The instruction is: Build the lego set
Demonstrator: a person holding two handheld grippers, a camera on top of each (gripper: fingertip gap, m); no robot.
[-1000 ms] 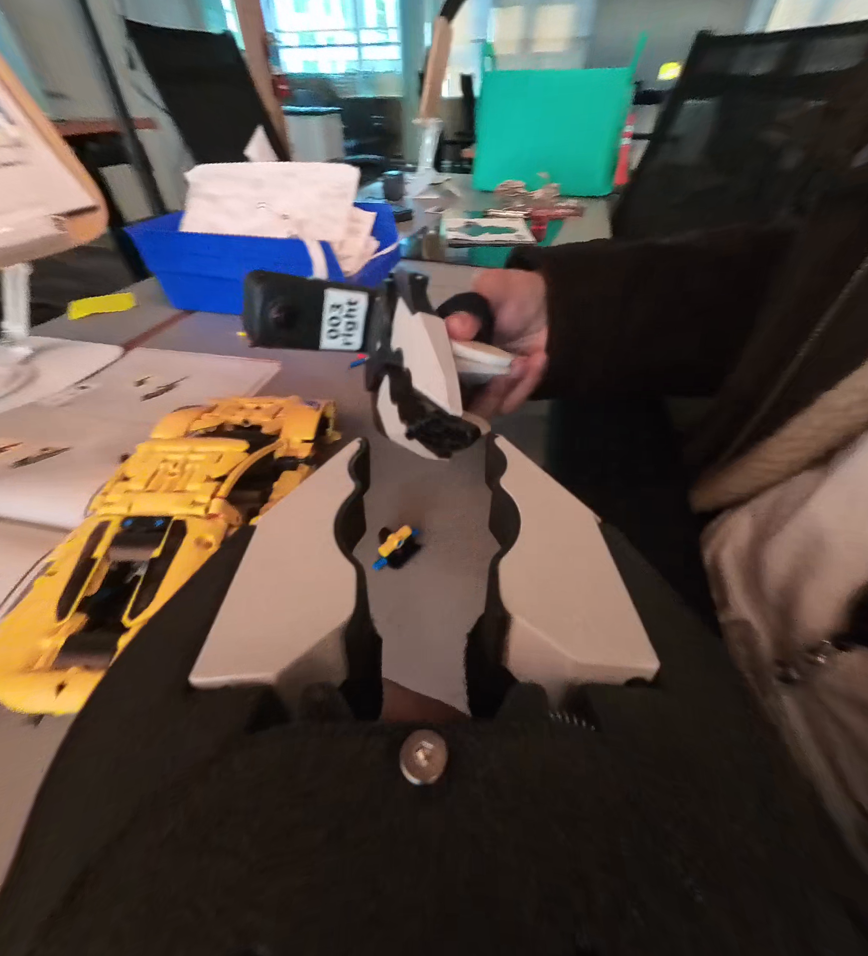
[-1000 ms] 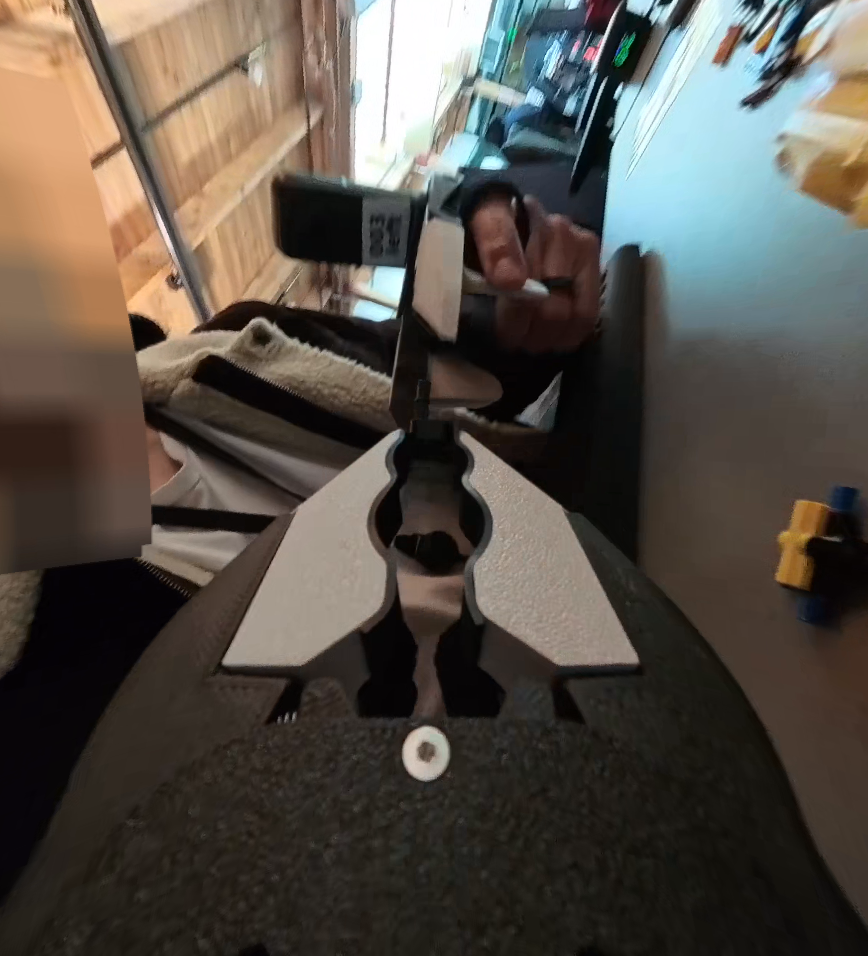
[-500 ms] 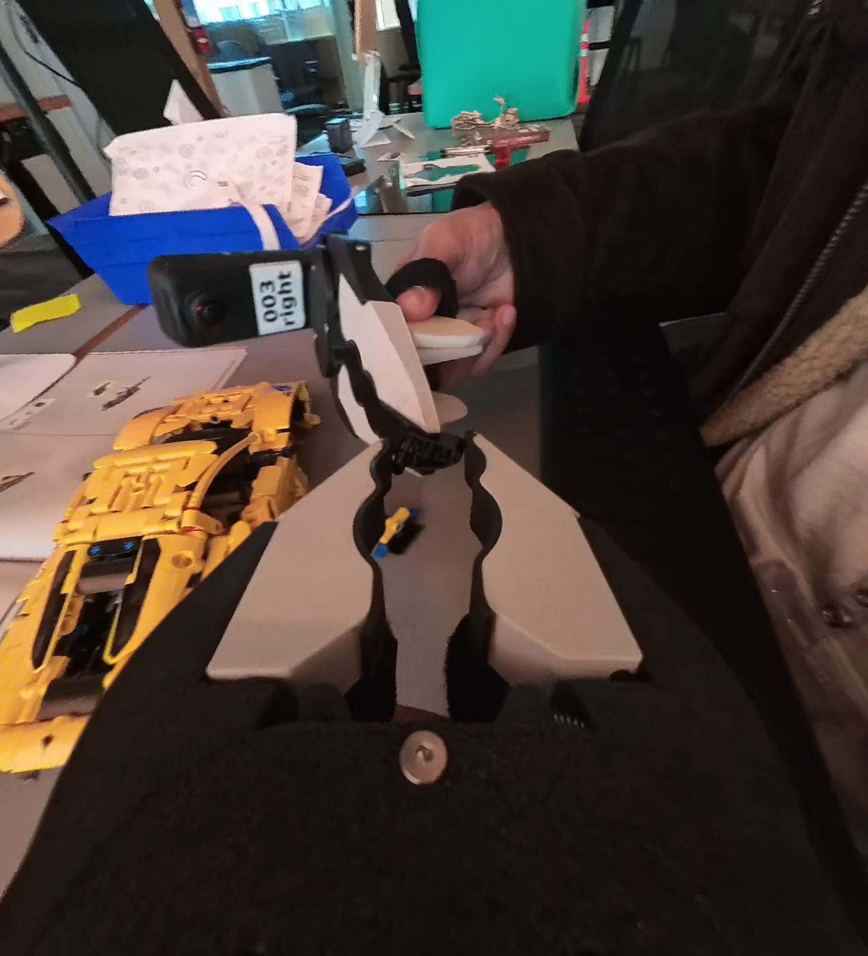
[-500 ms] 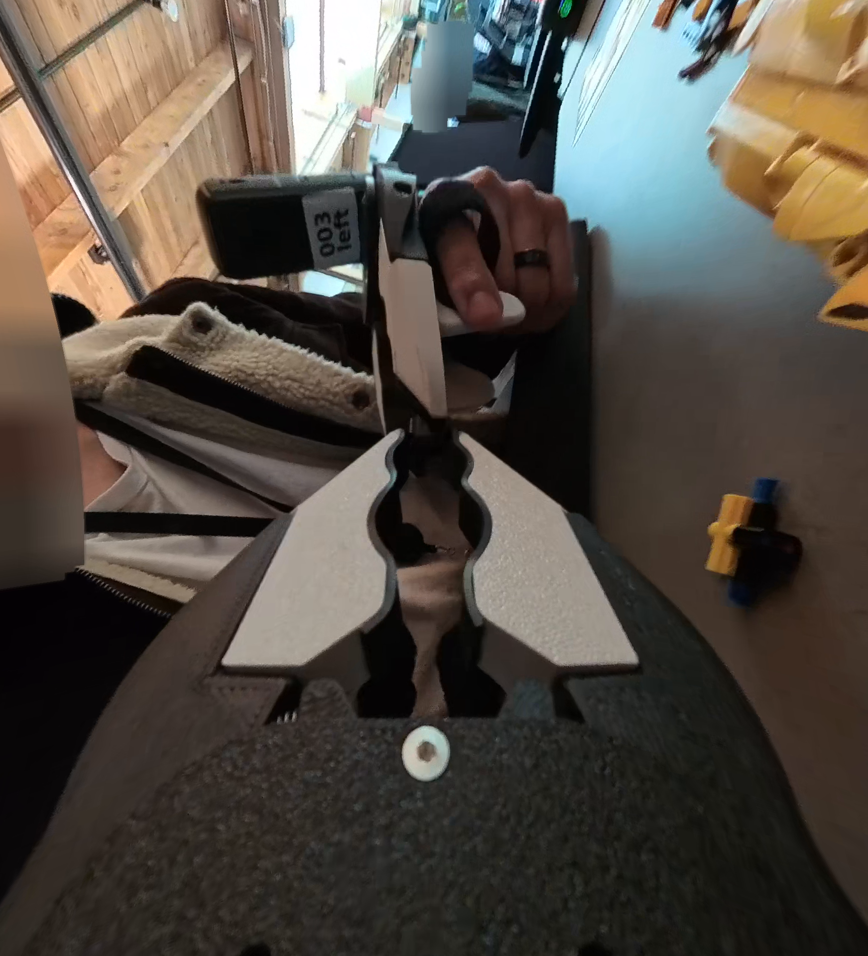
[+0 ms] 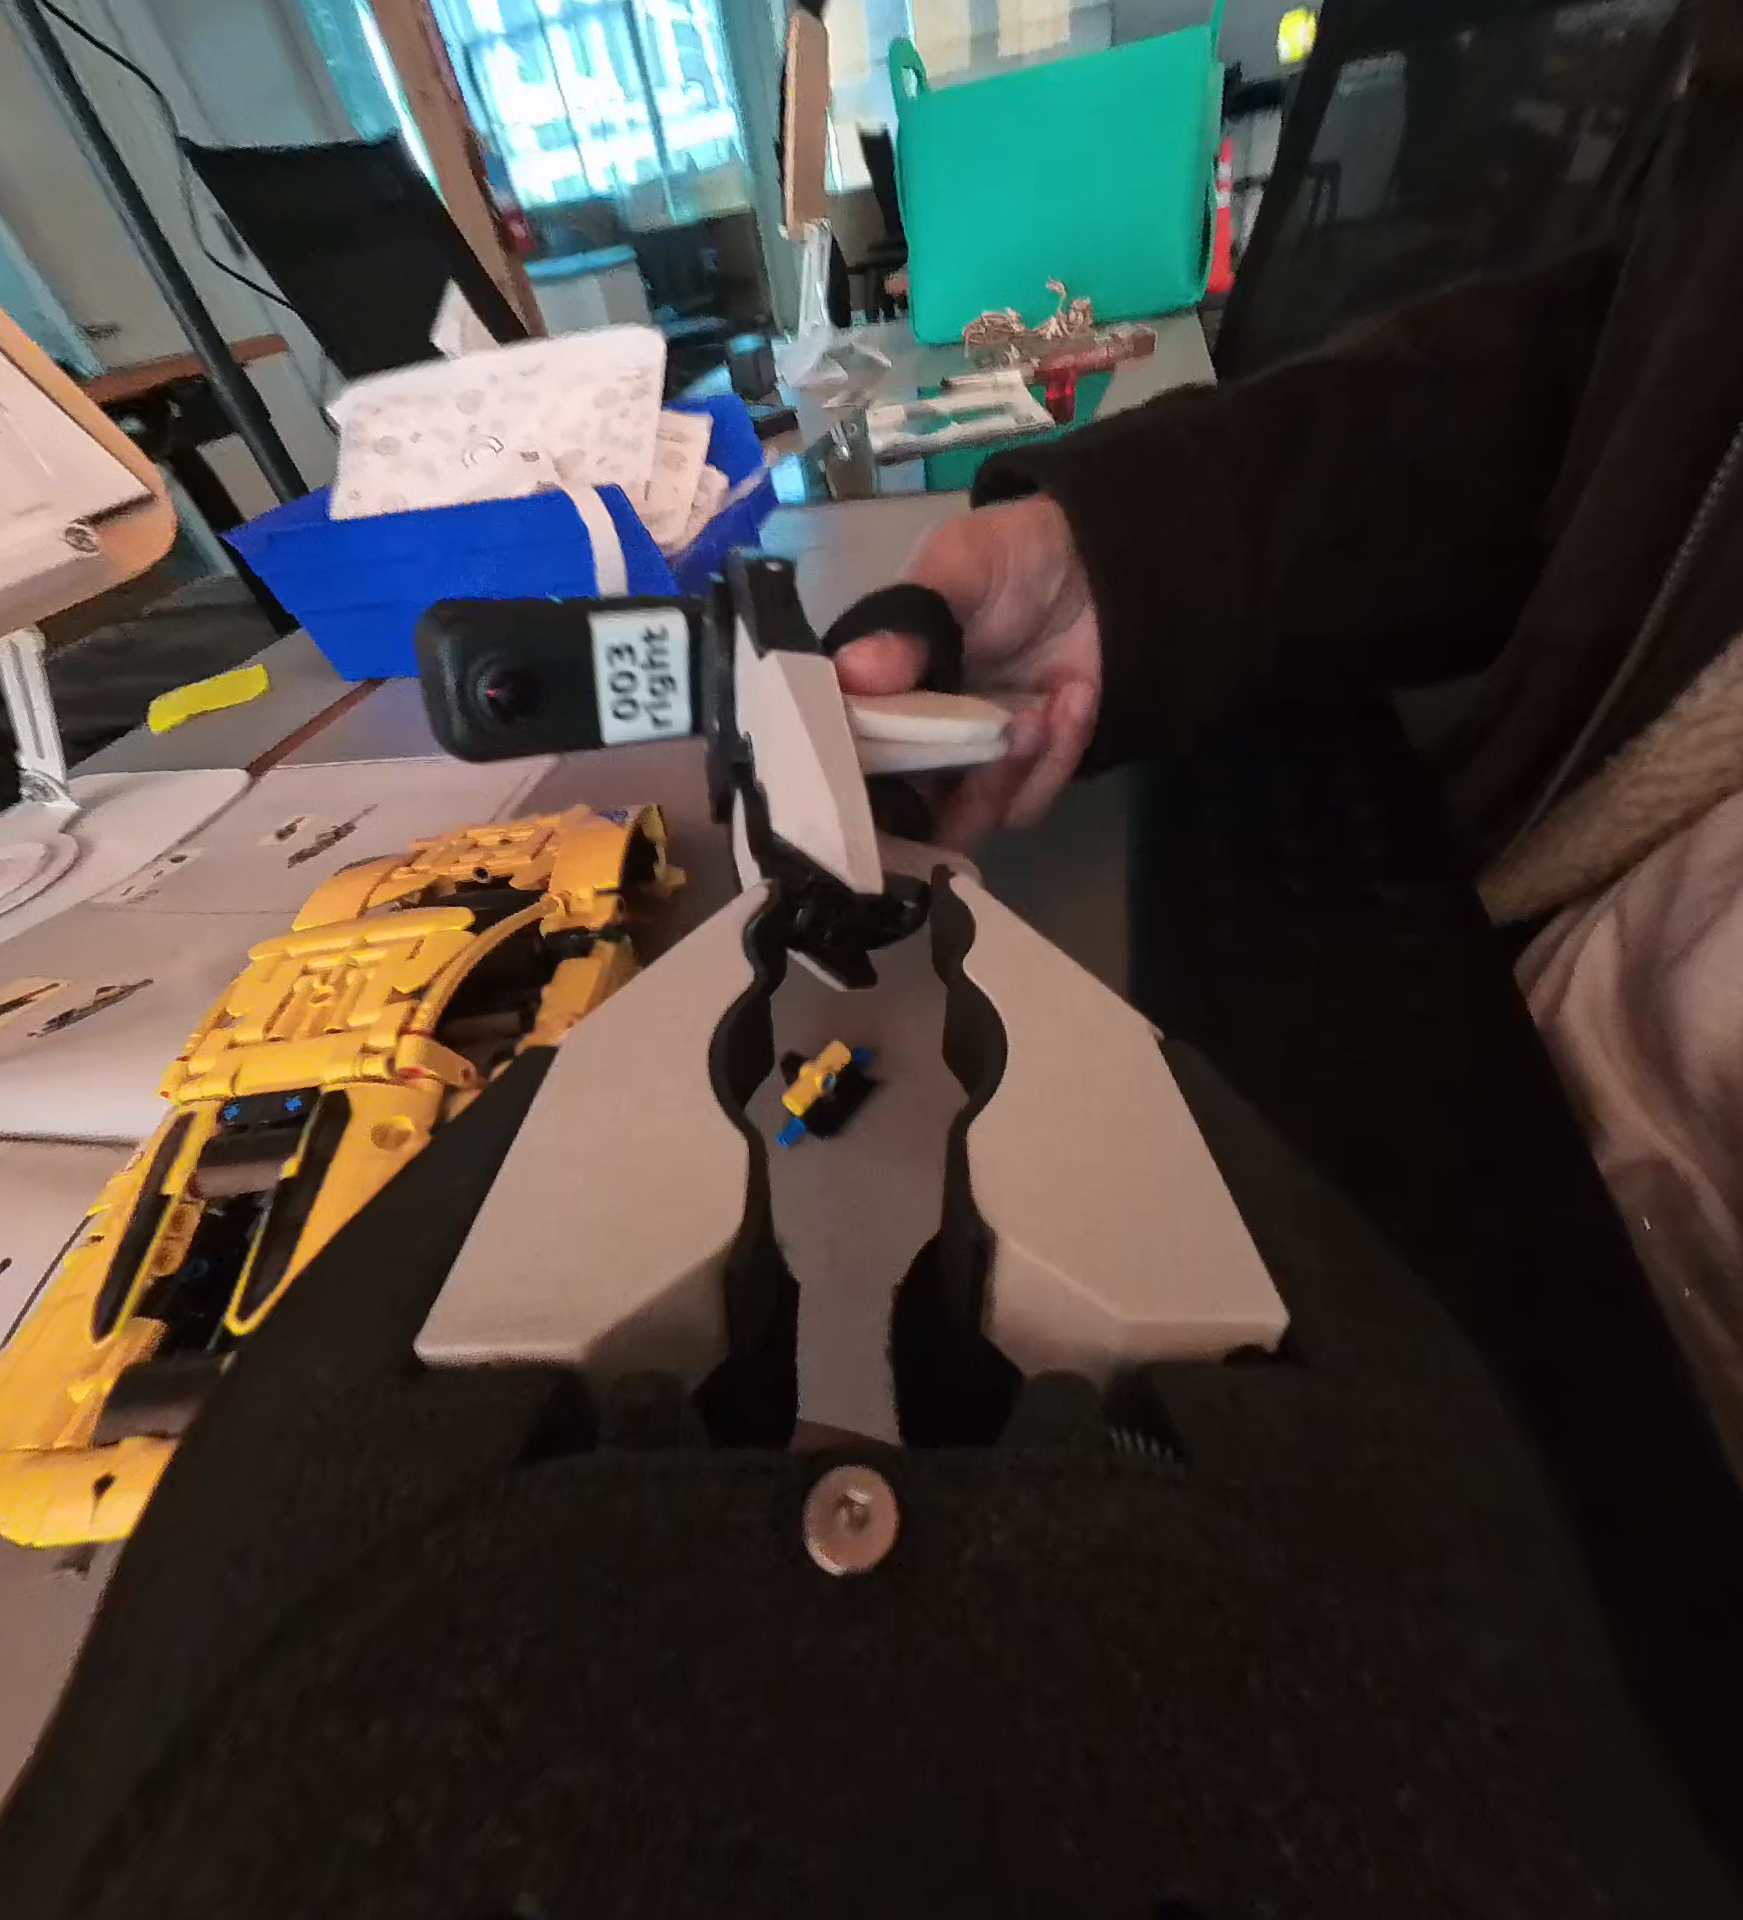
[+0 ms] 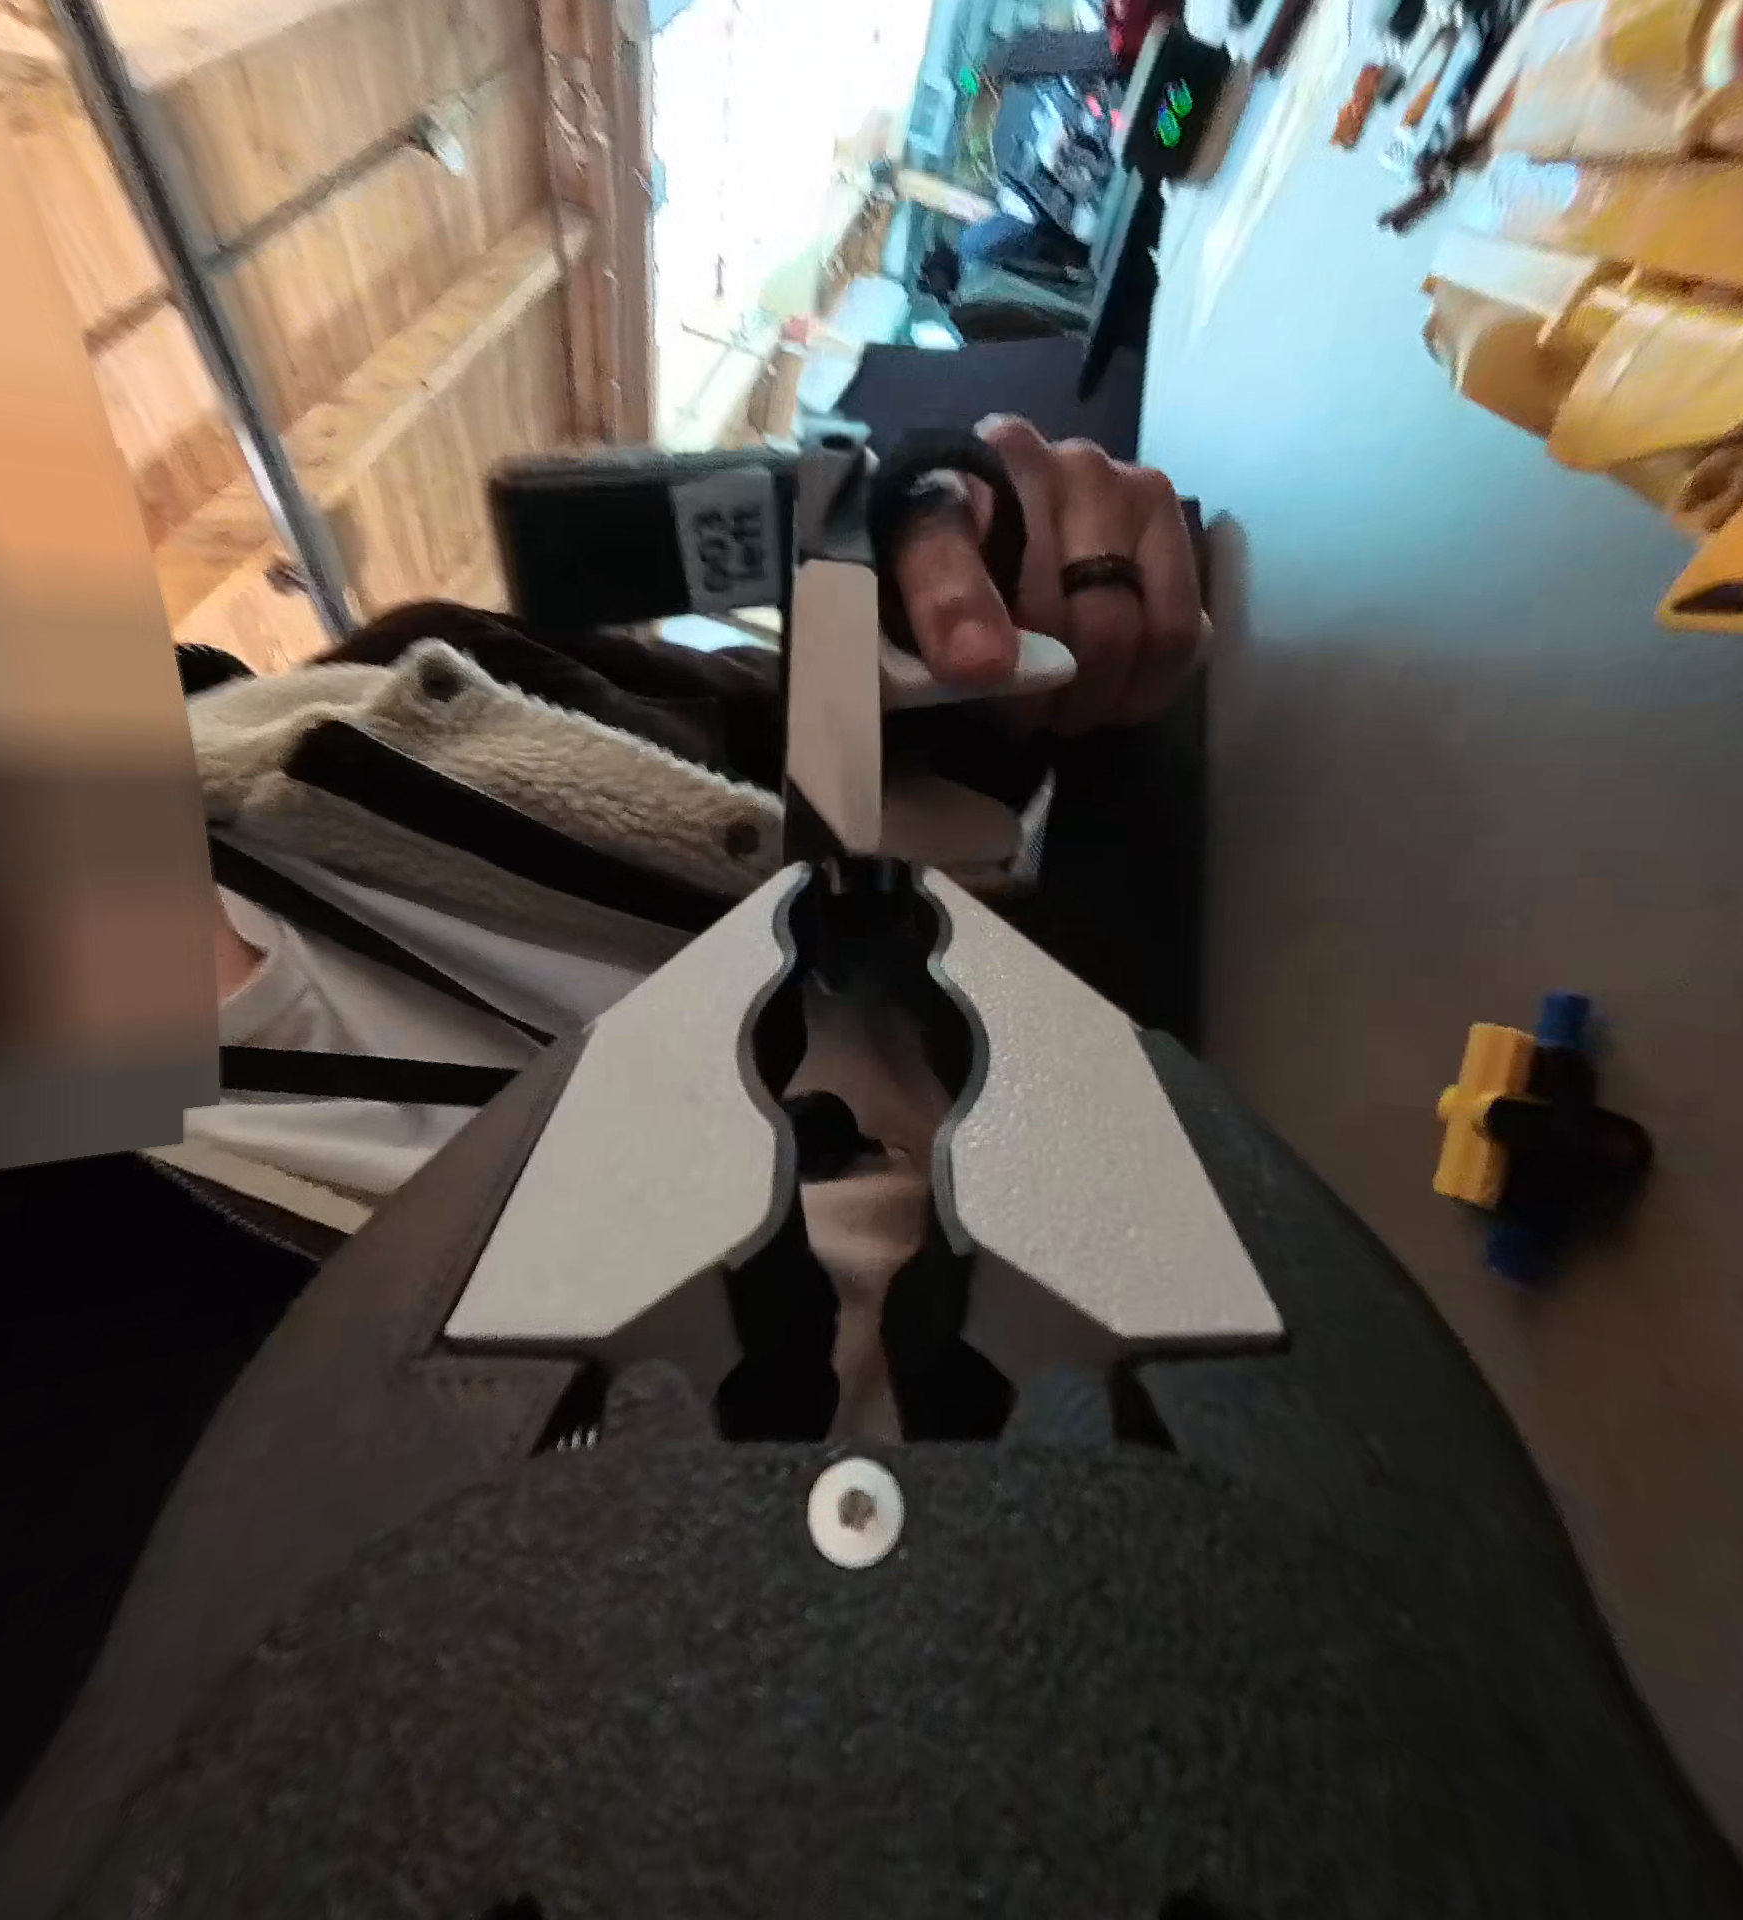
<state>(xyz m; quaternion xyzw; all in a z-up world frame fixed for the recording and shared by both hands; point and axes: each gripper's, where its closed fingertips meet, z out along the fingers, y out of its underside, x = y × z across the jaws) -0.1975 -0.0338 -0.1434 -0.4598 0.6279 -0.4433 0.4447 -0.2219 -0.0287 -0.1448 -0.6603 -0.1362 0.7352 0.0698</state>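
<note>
Behind the yellow car [image 5: 327, 1060], a blue bin [image 5: 451, 571] holds white papers [image 5: 514, 426]; both grippers' jaws meet on a black piece [image 5: 841, 920].

The yellow car [image 5: 254, 1122] runs off the left wrist view's edge at 9 o'clock and shows only as a blur at 2 o'clock [image 6: 1667, 260] in the right wrist view. The small black piece [image 5: 841, 920] between both claws' tips is too dark to identify.
</note>
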